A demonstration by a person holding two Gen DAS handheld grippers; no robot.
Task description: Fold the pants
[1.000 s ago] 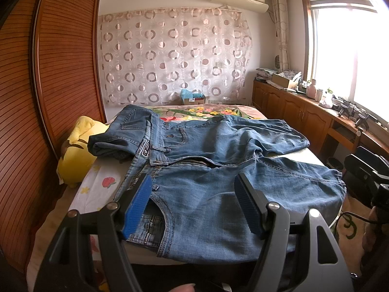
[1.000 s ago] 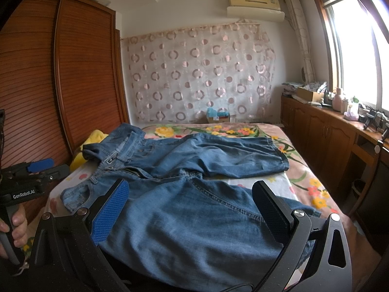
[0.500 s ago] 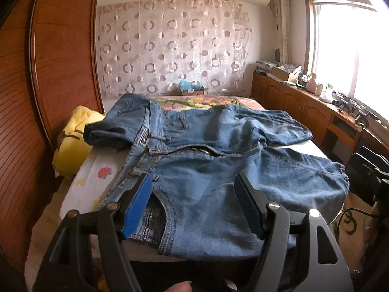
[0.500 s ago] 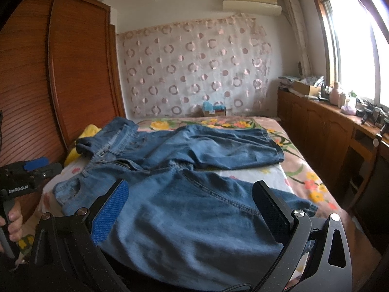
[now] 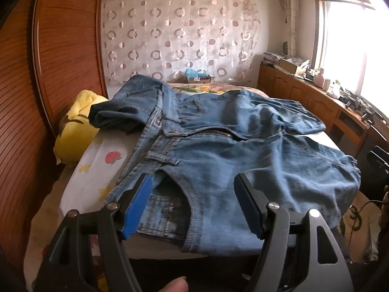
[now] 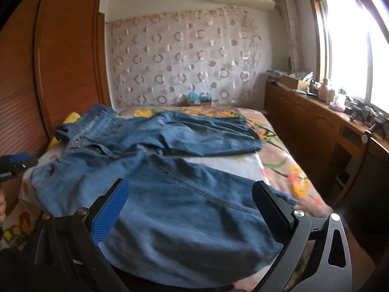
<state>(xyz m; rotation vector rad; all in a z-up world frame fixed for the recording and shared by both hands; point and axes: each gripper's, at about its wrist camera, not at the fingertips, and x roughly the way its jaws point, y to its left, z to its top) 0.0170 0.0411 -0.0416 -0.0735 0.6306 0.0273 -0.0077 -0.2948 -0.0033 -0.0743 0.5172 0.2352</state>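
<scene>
Blue jeans lie spread across the bed, waistband at the left with the fly open, both legs running to the right. The near leg hangs over the bed's front edge; the far leg lies behind it. My left gripper is open and empty, just above the near waistband and front pocket. My right gripper is open and empty, above the near leg. The left gripper also shows at the left edge of the right wrist view.
A yellow plush toy sits by the jeans' waistband at the bed's left side. A wooden wardrobe stands at the left. A wooden counter with clutter runs along the right under the window. A floral sheet covers the bed.
Both grippers have moved forward and lower toward the jeans, which appear larger and closer. The jeans lie as before. Both grippers stay open.
</scene>
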